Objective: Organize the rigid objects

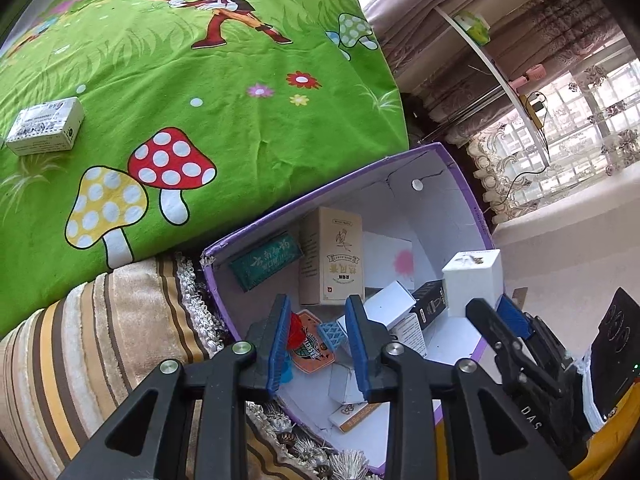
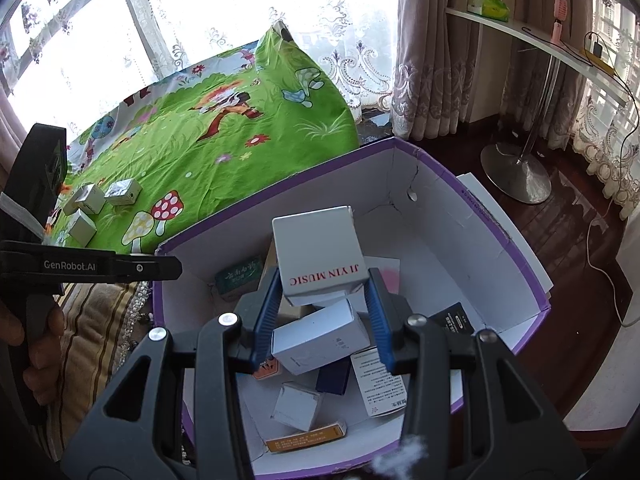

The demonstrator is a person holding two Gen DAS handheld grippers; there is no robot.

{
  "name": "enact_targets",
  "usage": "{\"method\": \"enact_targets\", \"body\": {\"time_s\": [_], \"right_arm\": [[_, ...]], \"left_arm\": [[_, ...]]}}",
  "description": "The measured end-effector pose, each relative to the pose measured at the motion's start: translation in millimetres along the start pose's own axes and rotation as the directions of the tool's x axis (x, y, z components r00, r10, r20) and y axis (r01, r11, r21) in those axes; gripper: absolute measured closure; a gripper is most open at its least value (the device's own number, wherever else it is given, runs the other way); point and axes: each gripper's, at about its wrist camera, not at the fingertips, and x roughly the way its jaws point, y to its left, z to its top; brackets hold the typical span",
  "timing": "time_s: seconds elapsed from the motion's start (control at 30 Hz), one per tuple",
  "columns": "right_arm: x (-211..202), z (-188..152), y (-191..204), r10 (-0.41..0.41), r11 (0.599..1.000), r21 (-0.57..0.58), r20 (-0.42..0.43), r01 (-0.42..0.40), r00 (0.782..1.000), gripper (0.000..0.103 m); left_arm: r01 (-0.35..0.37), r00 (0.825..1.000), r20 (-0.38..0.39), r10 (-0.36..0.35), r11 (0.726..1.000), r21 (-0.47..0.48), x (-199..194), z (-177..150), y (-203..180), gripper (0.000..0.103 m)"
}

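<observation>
**Boxes going into the purple carton**

By a curtained window, a green cartoon bedspread [image 2: 208,148] lies beside my purple carton [image 2: 472,216]. Over the carton, my right gripper [image 2: 324,304] clamps a white box [image 2: 320,256]. My left gripper [image 1: 318,336] hovers above the carton's clutter, fingers parting, nothing gripped. Three small boxes [image 2: 102,200] wait on the bedspread, well apart from the carton.

"JI YIN MUSIC" is on the white box [image 2: 320,254]; "GenRobot.AI" on the left tongs [image 1: 318,330] handle.
</observation>
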Motion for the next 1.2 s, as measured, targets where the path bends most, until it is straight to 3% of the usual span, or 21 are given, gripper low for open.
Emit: {"method": "enact_targets", "body": {"time_s": [0.13, 0.27, 0.3, 0.37, 0.43, 0.5, 0.6, 0.7, 0.77, 1.0, 1.13, 1.2], "right_arm": [[9, -5, -1, -0.006, 1.0, -0.003, -0.031, 0.006, 0.999, 0.056], [9, -2, -11, -0.053, 0.998, 0.033, -0.022, 0.054, 0.998, 0.054], [9, 1, -13, -0.077, 0.996, 0.042, -0.023, 0.078, 0.997, 0.051], [7, 4, -14, -0.096, 0.994, 0.051, -0.016, 0.096, 0.995, 0.026], [8, 6, -4, -0.071, 0.997, 0.011, -0.02, 0.072, 0.997, 0.024], [18, 6, 18, -0.048, 0.994, -0.104, -0.056, 0.042, 0.997, 0.024], [44, 3, 53, -0.054, 0.961, -0.277, -0.124, 0.018, 0.991, 0.024], [66, -4, 85, 0.007, 0.904, -0.419, -0.19, -0.087, 0.982, 0.024], [82, -9, 98, -0.004, 0.869, -0.48, -0.24, -0.115, 0.971, 0.024], [104, -22, 112, -0.058, 0.791, -0.597, -0.291, -0.134, 0.955, 0.026], [126, -31, 113, -0.114, 0.756, -0.64, -0.338, -0.139, 0.934, 0.026], [130, -34, 117, -0.112, 0.73, -0.668, -0.324, -0.143, 0.939, 0.024]], "left_arm": [[-0.007, 0.998, 0.07, 0.004, 0.999, 0.052, -25, -6, 4, 0.073], [-0.018, 0.989, 0.146, 0.014, 0.999, 0.03, -59, -22, 33, 0.073], [-0.017, 0.986, 0.166, 0.015, 1.0, 0.015, -67, -26, 43, 0.073], [-0.016, 0.979, 0.202, 0.021, 1.0, -0.024, -83, -35, 64, 0.073], [-0.021, 0.971, 0.238, 0.035, 0.998, -0.062, -98, -45, 84, 0.073], [-0.02, 0.962, 0.267, 0.049, 0.994, -0.11, -111, -53, 103, 0.073], [0.001, 0.955, 0.292, 0.052, 0.984, -0.179, -121, -64, 129, 0.073], [0.028, 0.953, 0.299, 0.043, 0.973, -0.229, -123, -69, 146, 0.073], [0.043, 0.952, 0.305, 0.034, 0.969, -0.243, -122, -70, 151, 0.073], [0.071, 0.957, 0.289, 0.001, 0.969, -0.237, -116, -71, 154, 0.073], [0.086, 0.958, 0.288, -0.012, 0.965, -0.246, -114, -72, 157, 0.073], [0.09, 0.958, 0.287, -0.016, 0.964, -0.249, -114, -72, 158, 0.073]]}}
